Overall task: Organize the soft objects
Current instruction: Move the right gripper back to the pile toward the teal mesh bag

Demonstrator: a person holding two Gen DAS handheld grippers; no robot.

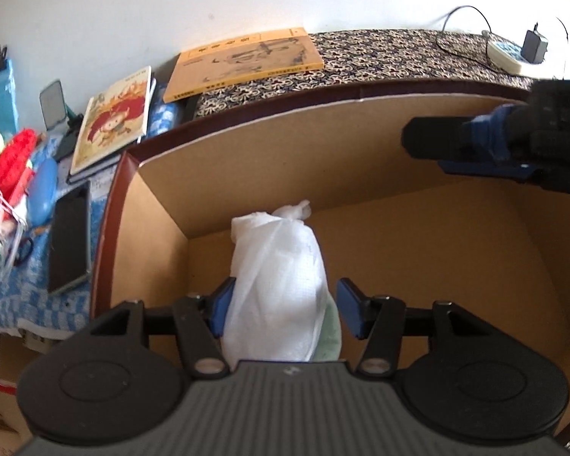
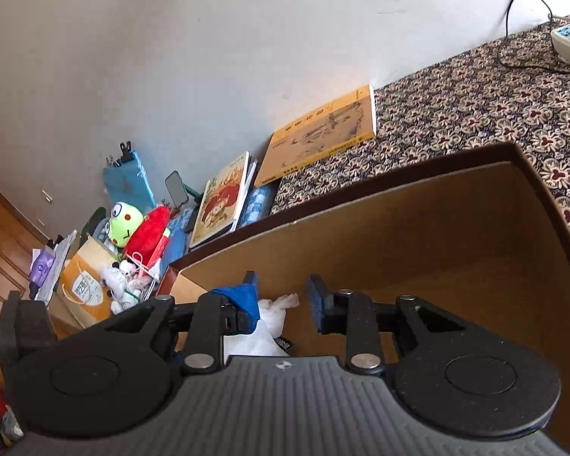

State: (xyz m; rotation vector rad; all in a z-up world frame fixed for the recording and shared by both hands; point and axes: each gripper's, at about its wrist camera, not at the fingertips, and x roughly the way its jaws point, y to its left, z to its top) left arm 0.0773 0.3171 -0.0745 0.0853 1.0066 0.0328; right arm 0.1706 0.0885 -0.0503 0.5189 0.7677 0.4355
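A white soft bundle (image 1: 277,277) wrapped in mesh lies on the floor of an open cardboard box (image 1: 418,144), with something pale green (image 1: 331,332) under its near end. My left gripper (image 1: 287,304) hangs over it, jaws open astride the bundle; the left pad (image 1: 222,306) is at its side and the right pad (image 1: 350,313) stands clear of it. My right gripper (image 2: 283,290) hovers over the box's right part (image 1: 425,154), its fingers a little apart with nothing between them. A green frog plush (image 2: 121,224) and a red plush (image 2: 148,228) lie left of the box.
An orange book (image 1: 243,62) and a picture book (image 1: 114,121) lie behind the box by the wall. A dark phone (image 1: 70,235) rests on blue checked cloth at the left. A power strip (image 1: 509,57) with cables sits on the patterned cloth (image 1: 399,53) at the back right.
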